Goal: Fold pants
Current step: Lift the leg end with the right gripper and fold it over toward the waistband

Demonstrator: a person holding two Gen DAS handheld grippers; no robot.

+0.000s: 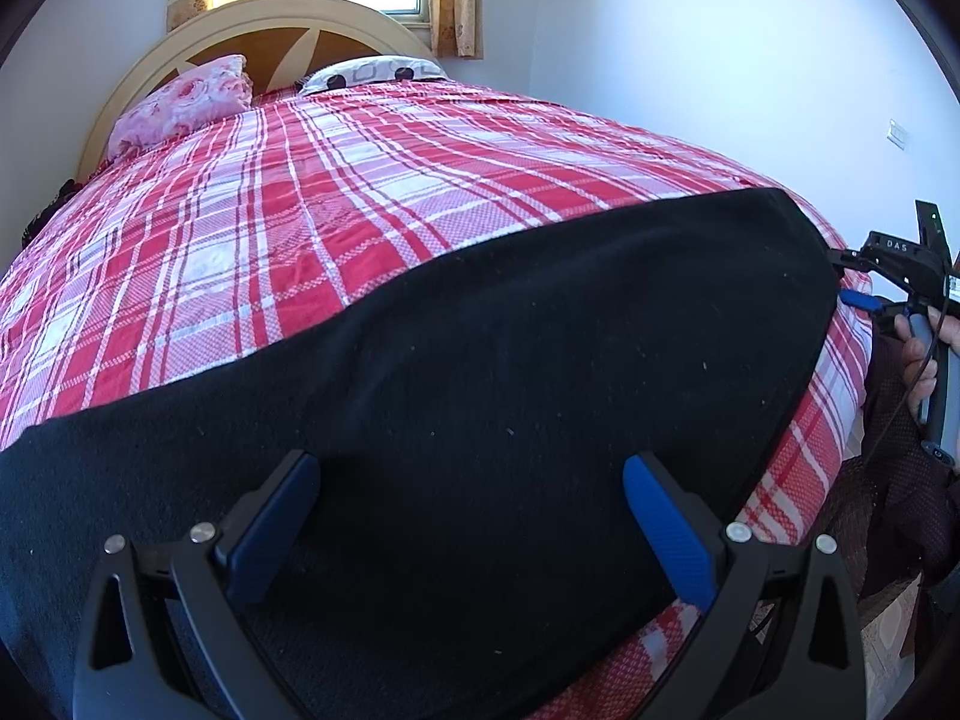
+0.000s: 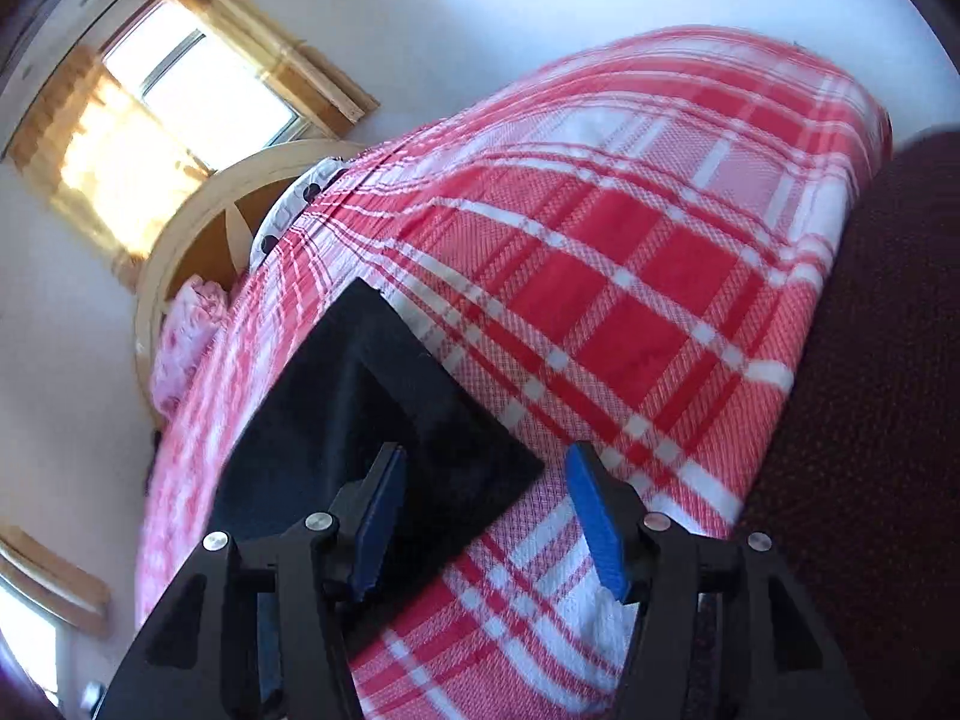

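One marking reads — white letters "DAS" on the right gripper (image 1: 864, 282) — nothing else legible.

The black pants (image 1: 480, 360) run off the left wrist view's left and bottom edges, so their full length cannot be told; the left gripper (image 1: 471, 516) frame covers part of them; the right gripper (image 1: 852, 282) shows only at that view's right edge, its jaws too small to judge there; the hand (image 1: 921, 360) holding it is cut off by the frame. In the right wrist view the whole scene is smeared by motion; the window (image 2: 204, 90) and headboard (image 2: 198, 222) are blurred; the pillow (image 2: 294, 204) pattern cannot be read; the pants (image 2: 372, 396) pass behind the gripper's (image 2: 480, 510) left finger; the bed (image 2: 660, 240) is partly screened by dark red fabric (image 2: 870, 390) of uncertain identity.
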